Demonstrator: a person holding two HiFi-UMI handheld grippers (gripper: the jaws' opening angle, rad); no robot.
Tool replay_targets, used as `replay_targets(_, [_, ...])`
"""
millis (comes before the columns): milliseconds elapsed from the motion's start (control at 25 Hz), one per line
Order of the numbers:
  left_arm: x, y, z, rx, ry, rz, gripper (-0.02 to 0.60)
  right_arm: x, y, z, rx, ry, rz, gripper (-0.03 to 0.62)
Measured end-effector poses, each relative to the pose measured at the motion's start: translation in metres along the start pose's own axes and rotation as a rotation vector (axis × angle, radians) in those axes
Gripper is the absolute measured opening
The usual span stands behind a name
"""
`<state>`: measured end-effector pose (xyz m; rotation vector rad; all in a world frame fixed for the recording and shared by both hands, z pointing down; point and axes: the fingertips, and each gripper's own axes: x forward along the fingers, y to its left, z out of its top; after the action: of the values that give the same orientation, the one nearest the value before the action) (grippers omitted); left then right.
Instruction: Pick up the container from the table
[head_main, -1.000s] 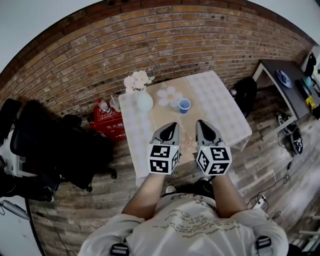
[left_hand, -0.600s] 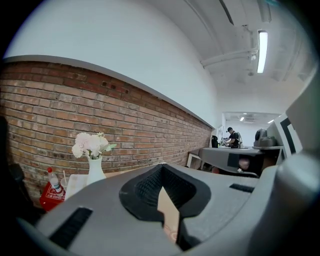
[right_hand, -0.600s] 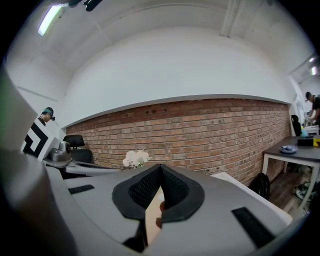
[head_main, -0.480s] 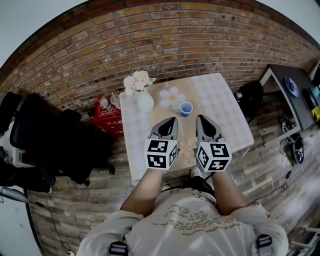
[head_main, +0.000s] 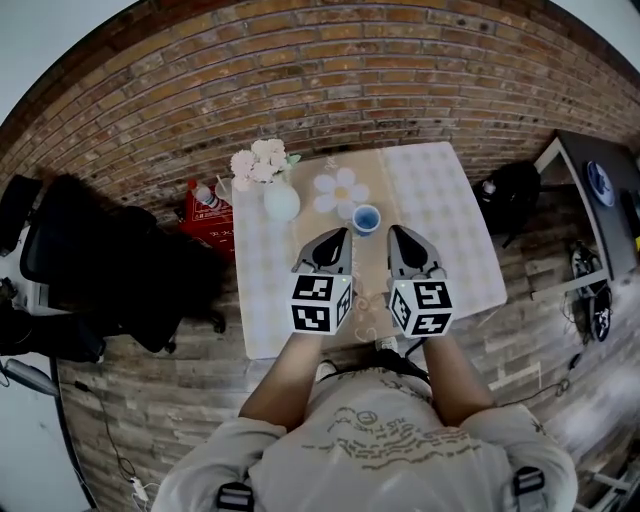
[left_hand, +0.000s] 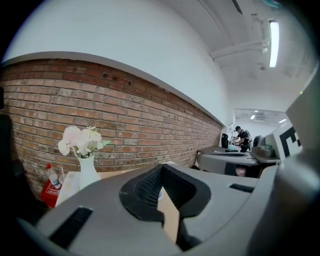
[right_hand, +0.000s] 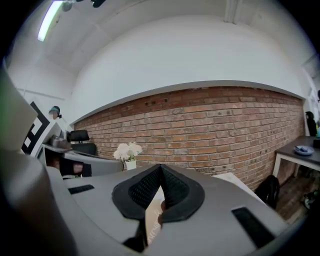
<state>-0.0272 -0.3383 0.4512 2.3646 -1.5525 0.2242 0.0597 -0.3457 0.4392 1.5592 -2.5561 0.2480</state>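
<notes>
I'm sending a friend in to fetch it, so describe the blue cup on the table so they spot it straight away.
Find the small table by the brick wall. Near its far edge, right of the white vase, lies a daisy-shaped mat; the cup sits at the mat's near right petal. It is the only blue thing there.

brick wall (head_main: 400, 80), wood floor (head_main: 150, 400), black chair (head_main: 105, 275)

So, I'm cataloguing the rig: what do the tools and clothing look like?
The left tool and right tool are grey shells with black ribbed pads; each carries a white cube with black square markers. The person wears a light short-sleeved printed T-shirt.
</notes>
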Motion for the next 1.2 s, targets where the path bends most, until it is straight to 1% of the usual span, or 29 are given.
replay_targets(400, [0.032, 0.012, -0.023, -0.077, 0.046, 0.152, 0.003, 0.046, -0.029, -0.034, -0.014, 0.077, 0.129, 0.003])
replay_targets(560, [0.039, 0.014, -0.036, -0.109, 0.066, 0.213, 0.003, 0.058, -0.035, -0.053, -0.056, 0.099, 0.196, 0.005])
replay_targets(600, [0.04, 0.014, -0.04, -0.116, 0.072, 0.226, 0.003, 0.059, -0.035, -0.058, -0.074, 0.097, 0.213, 0.015])
replay_targets(720, [0.041, 0.013, -0.051, -0.133, 0.086, 0.256, 0.003, 0.065, -0.033, -0.074, -0.111, 0.101, 0.265, 0.117])
replay_targets(840, [0.04, 0.016, -0.063, -0.159, 0.099, 0.29, 0.003, 0.075, -0.035, -0.095, -0.132, 0.129, 0.301, 0.207])
replay_targets(1000, [0.04, 0.024, -0.078, -0.197, 0.11, 0.334, 0.003, 0.096, -0.038, -0.126, -0.147, 0.184, 0.351, 0.277])
replay_targets(1120, [0.041, 0.028, -0.092, -0.221, 0.124, 0.357, 0.003, 0.11, -0.037, -0.151, -0.174, 0.225, 0.385, 0.311])
replay_targets(1200, [0.043, 0.028, -0.1, -0.217, 0.136, 0.371, 0.003, 0.118, -0.036, -0.167, -0.205, 0.252, 0.405, 0.328])
